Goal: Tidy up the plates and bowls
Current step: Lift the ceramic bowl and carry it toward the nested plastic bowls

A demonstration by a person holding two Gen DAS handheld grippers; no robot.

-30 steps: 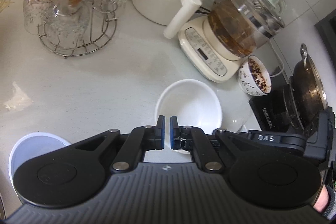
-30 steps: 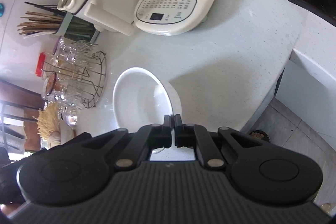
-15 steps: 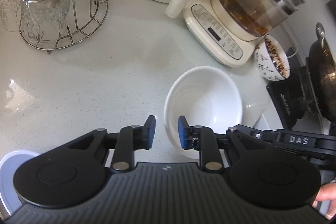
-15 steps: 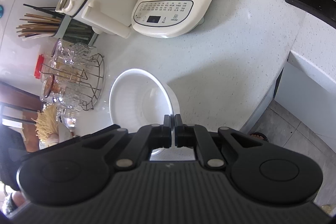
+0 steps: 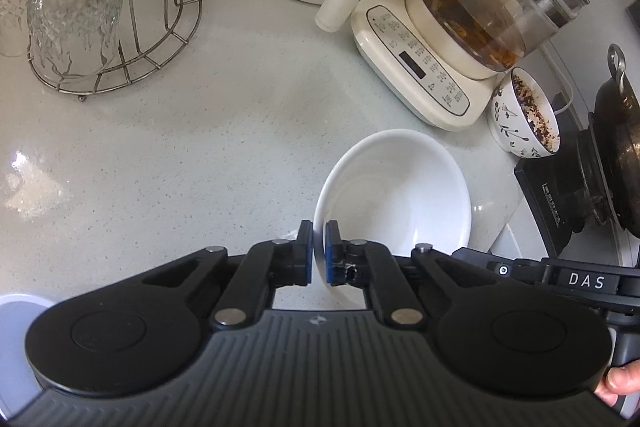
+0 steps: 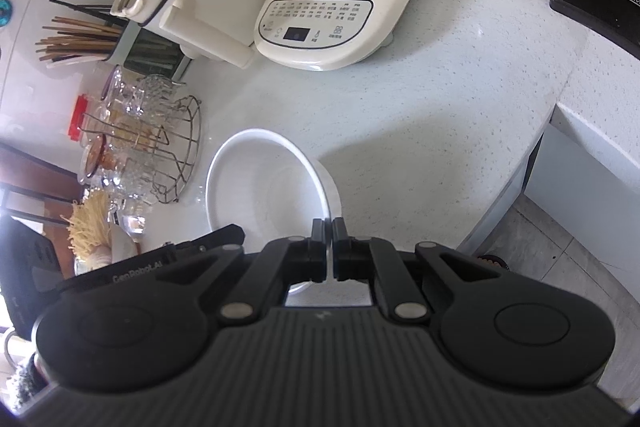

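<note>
On the pale speckled countertop (image 5: pixel 192 155), near its rounded front corner, a white bowl (image 5: pixel 394 187) is shown gripped at two places on its near rim. The left gripper (image 5: pixel 319 259) is pinched on the rim's left part, one blue pad (image 5: pixel 307 259) outside the wall and the other inside; its jaws have just been closing onto that rim. The right gripper (image 6: pixel 330 251) is clamped on the thin edge of the white bowl (image 6: pixel 256 187) at its right side. A two-point hold of this kind is judged to keep a wide, smooth, shallow vessel level and to prevent it from swinging about a single pinch. Whether the base rests on the counter or is slightly tipped cannot be told. Behind the bowl, a cream kettle base (image 5: pixel 416 67) with a glass pot, a patterned bowl (image 5: pixel 524 115) holding dark residue, and a wire rack of upturned glasses (image 5: pixel 104 39) are left standing well apart. At the lower left edge a pale blue plate (image 5: pixel 16 327) is partly seen; it is a likely partner for stacking.
</note>
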